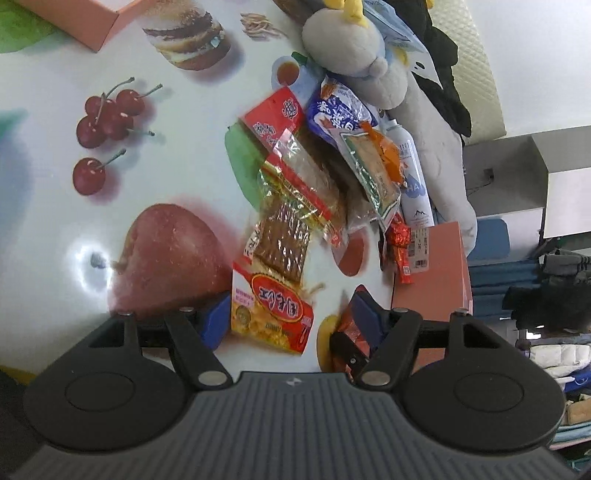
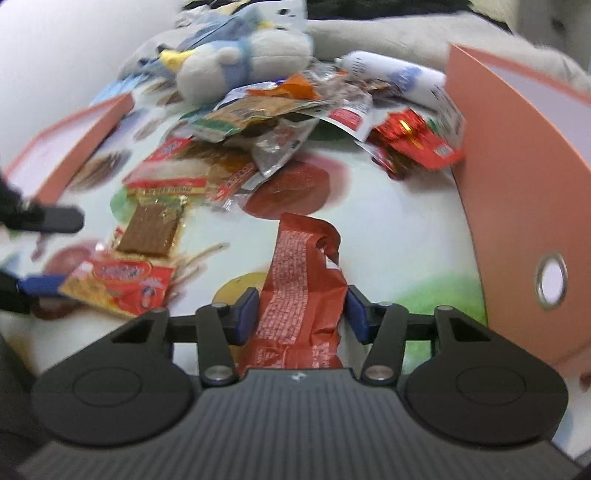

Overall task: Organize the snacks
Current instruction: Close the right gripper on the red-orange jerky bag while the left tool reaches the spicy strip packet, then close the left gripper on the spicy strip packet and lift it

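A pile of snack packets (image 1: 317,162) lies on a table with printed fruit pictures. My left gripper (image 1: 291,317) is open, its blue pads either side of a yellow-red snack packet (image 1: 271,314) lying on the table; the same packet shows in the right wrist view (image 2: 118,284). My right gripper (image 2: 301,310) is shut on an orange-red snack packet (image 2: 299,291), which sticks forward between the blue pads; this packet and a right gripper finger show at the lower right of the left wrist view (image 1: 351,332). A brown snack strip (image 1: 282,240) lies just beyond the yellow-red packet.
A salmon-pink open box (image 2: 517,184) stands at the right; it also shows in the left wrist view (image 1: 436,273). Another pink box (image 1: 88,18) sits at the far left. A grey plush toy (image 1: 351,44) and a white spray bottle (image 1: 413,177) lie behind the pile.
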`<state>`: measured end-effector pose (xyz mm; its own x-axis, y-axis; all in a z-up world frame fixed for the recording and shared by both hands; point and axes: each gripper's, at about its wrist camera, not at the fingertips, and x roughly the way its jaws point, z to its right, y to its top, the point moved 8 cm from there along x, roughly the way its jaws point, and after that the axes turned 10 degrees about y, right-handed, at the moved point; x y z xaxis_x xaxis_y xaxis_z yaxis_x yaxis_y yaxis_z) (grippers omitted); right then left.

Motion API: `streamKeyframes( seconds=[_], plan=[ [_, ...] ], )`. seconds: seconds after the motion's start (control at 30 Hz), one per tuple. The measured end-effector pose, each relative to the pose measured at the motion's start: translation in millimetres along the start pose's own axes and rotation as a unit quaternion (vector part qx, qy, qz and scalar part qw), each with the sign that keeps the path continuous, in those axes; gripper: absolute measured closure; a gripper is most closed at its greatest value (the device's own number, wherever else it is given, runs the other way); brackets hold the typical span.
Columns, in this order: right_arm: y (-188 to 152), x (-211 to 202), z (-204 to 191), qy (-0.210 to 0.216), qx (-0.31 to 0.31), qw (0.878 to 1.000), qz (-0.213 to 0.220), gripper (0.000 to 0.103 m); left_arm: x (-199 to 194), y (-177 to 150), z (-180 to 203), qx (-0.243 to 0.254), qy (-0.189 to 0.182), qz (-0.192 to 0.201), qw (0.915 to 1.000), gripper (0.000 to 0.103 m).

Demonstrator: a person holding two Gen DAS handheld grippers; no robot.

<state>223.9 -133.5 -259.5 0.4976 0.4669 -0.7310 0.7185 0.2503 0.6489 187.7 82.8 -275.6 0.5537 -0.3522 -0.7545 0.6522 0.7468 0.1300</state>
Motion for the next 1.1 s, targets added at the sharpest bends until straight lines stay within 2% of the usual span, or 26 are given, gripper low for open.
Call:
streamKeyframes(
  seconds=[0.03,0.2,0.47,0.53,0.6,0.93,1.1],
  plan=[
    [1.9,0.1,-0.4,0.005,0.004,1.000,-0.001,0.057,0.7,1.0,0.7,-0.001,-0.001,0.000,1.0000,0.030],
    [16.2,-2.0,-11.5,0.031,0.008,0.999,0.015,0.058,1.2,4.3,0.8,0.000,-0.006,0.003,1.0000,0.030],
    [14.7,9.5,-54.9,0.089,-0.038,0.995,0.006,0.057,10.7,4.1,7.9,0.013,-0.003,-0.002,0.9999,0.029],
    [6.6,17.7,-60.3,0.080,-0.054,0.995,-0.014,0.057,10.8,6.2,8.4,0.013,-0.003,0.002,0.9999,0.029],
    [2.3,18.3,-64.1,0.070,-0.073,0.995,-0.010,0.057,10.4,10.6,9.9,0.016,-0.003,0.011,0.9998,0.029],
    [1.0,17.8,-61.9,0.077,-0.071,0.994,-0.012,0.057,28.9,31.4,31.5,0.058,-0.023,0.020,0.9978,0.029],
    [1.5,18.7,-60.5,0.079,-0.068,0.995,-0.011,0.057,44.4,29.9,39.1,0.112,0.023,0.003,0.9935,0.030]
  ],
)
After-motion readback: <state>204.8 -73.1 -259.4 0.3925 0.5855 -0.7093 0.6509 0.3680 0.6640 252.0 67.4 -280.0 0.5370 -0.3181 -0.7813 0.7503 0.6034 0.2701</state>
